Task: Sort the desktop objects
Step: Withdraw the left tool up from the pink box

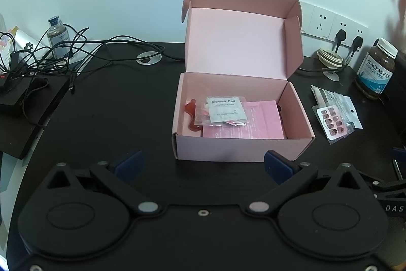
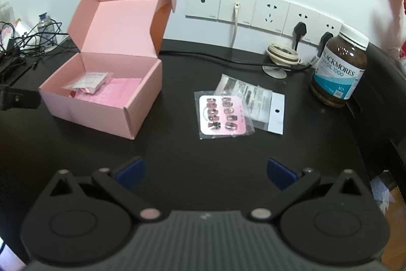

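Observation:
An open pink box (image 1: 243, 145) (image 2: 101, 116) stands on the black desk, lid upright. Inside lie an alcohol pad packet (image 1: 224, 109) (image 2: 91, 80), a pink sheet (image 1: 256, 126) (image 2: 114, 93) and a red item (image 1: 191, 116). To its right on the desk lies a clear bag of press-on nails (image 1: 332, 122) (image 2: 222, 116), overlapping a second clear packet (image 1: 340, 100) (image 2: 258, 98). My left gripper (image 1: 201, 165) is open just in front of the box, holding nothing. My right gripper (image 2: 205, 173) is open, near the desk's front, short of the nail bag.
A brown Blackmores bottle (image 1: 376, 69) (image 2: 338, 67) stands at the right by the wall sockets (image 2: 269, 9). A roll of tape (image 2: 281, 53) sits behind the packets. Tangled black cables (image 1: 50, 52), a small bottle (image 1: 57, 33) and a black block (image 1: 22, 103) fill the left side.

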Demonstrator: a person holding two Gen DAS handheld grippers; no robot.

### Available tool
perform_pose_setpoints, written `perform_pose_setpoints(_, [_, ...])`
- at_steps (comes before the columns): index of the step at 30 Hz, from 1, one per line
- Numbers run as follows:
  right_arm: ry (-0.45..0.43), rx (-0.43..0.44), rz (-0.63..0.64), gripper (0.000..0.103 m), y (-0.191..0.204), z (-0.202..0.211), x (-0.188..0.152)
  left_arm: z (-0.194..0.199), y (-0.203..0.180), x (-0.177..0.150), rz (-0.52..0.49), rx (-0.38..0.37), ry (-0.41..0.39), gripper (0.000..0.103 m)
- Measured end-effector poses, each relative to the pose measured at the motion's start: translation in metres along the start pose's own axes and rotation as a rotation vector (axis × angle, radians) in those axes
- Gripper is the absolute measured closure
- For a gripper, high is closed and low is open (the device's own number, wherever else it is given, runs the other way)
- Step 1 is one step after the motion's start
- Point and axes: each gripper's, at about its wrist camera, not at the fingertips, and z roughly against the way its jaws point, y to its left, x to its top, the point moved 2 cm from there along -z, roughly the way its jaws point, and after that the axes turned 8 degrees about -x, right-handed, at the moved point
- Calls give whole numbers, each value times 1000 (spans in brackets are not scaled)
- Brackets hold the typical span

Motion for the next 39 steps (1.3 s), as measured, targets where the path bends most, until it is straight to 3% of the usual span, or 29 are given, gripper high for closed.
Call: perform_pose_setpoints(39, [4, -26, -18, 1, -15, -11, 0, -5, -8, -2, -11, -9, 15, 0])
